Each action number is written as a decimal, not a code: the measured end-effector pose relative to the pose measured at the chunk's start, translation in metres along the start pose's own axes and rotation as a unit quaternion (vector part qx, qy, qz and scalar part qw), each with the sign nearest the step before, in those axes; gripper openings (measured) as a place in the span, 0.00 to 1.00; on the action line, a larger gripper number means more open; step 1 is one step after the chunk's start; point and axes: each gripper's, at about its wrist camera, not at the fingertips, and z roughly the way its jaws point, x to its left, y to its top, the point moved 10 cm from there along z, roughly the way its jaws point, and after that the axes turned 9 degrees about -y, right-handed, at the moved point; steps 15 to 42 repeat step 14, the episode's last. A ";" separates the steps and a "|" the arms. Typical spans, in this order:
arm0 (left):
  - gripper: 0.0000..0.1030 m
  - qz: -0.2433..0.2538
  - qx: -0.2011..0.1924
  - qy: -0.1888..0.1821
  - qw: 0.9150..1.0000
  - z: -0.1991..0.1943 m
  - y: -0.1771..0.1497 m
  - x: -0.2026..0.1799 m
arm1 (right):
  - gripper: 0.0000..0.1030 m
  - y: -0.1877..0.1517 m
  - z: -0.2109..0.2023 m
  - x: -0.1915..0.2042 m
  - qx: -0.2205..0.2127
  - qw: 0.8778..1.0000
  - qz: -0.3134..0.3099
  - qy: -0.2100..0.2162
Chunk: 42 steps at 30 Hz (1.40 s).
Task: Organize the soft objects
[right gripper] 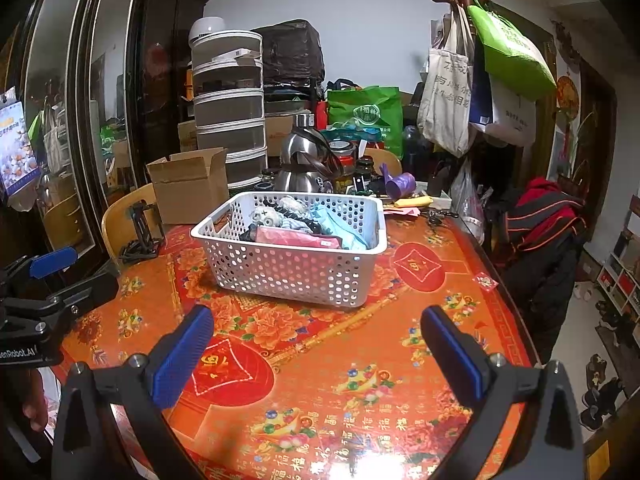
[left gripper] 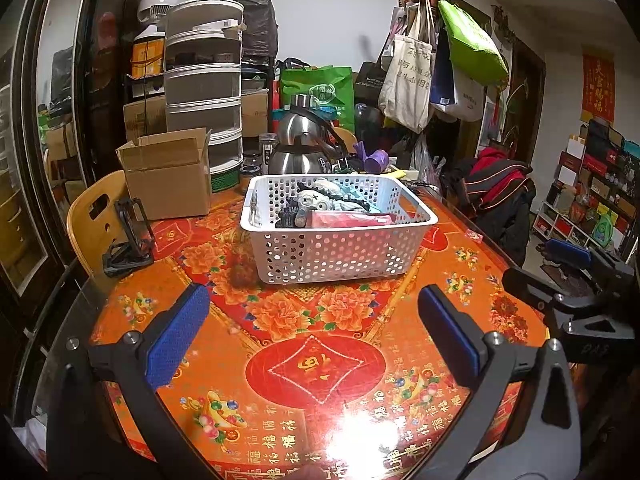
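A white perforated basket (left gripper: 332, 252) (right gripper: 288, 272) stands on the orange patterned table (left gripper: 304, 360) (right gripper: 340, 360). Inside lie soft items: a pink folded cloth (left gripper: 348, 219) (right gripper: 296, 238), a grey plush toy (left gripper: 312, 200) (right gripper: 266, 216), a light blue cloth (right gripper: 340, 228) and dark fabric (left gripper: 288, 216). My left gripper (left gripper: 314, 304) hovers open over the table, short of the basket, with nothing between its blue pads. My right gripper (right gripper: 316, 324) is also open and empty, in front of the basket. Each gripper shows at the edge of the other's view (left gripper: 568, 264) (right gripper: 52, 276).
An open cardboard box (left gripper: 168, 176) (right gripper: 190, 184), a steel kettle (left gripper: 300, 144) (right gripper: 304, 160), jars and a purple cup (left gripper: 376, 160) (right gripper: 400, 184) stand behind the basket. A black phone stand (left gripper: 130, 236) (right gripper: 140, 236) sits left. Yellow chair (left gripper: 92, 224), coat rack with bags (left gripper: 432, 60), clothes pile (right gripper: 544, 216).
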 end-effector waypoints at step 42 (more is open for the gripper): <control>1.00 0.001 0.001 0.000 1.000 0.003 -0.004 0.006 | 1.00 -0.001 0.001 -0.001 0.003 1.000 0.002 0.003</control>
